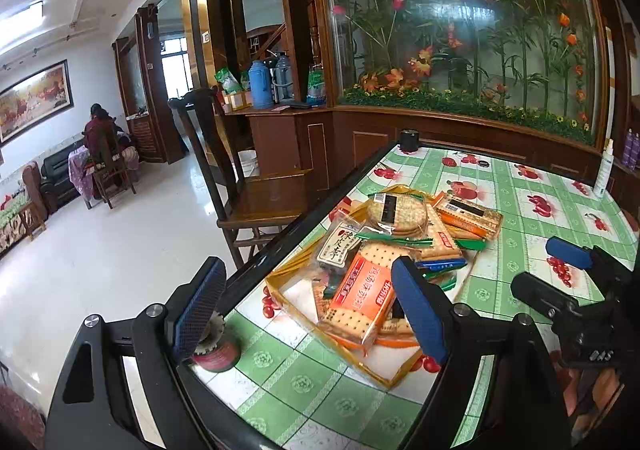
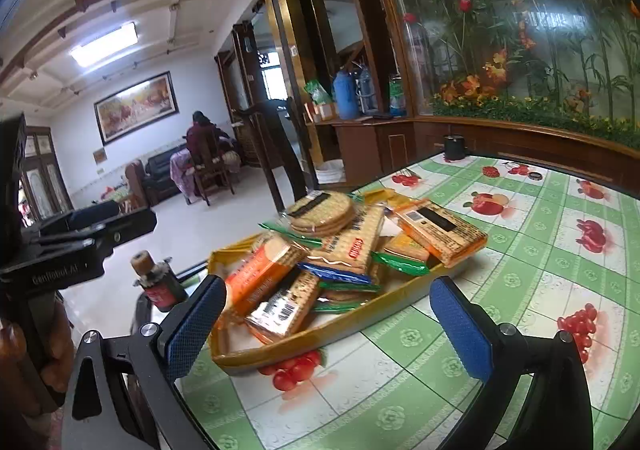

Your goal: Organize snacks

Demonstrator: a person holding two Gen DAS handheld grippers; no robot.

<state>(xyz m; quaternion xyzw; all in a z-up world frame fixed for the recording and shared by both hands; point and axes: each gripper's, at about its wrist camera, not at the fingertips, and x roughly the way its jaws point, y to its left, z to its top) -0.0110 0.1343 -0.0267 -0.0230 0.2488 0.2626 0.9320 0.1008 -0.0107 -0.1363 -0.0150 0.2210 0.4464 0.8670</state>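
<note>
- Right gripper (image 2: 326,326) sitting at frame bottom, jaws spread about as wide as they go, holding nothing.
- Yellow tray (image 2: 280,348) lying straight ahead of it, centre frame, on the green fruit-print tablecloth (image 2: 520,250).
- Cracker packets (image 2: 352,246) piling loosely in the tray, some overhanging its far rim; orange packet (image 2: 260,270) nearest, long axis running away up-right.
- Left gripper (image 1: 308,310) hanging empty, jaws partly apart, straddling the table's left edge; tray lying up-right of it.
- Judging the right gripper better lined up for the next packet.
- Small red-labelled bottle (image 2: 158,286) standing left of the tray.
</note>
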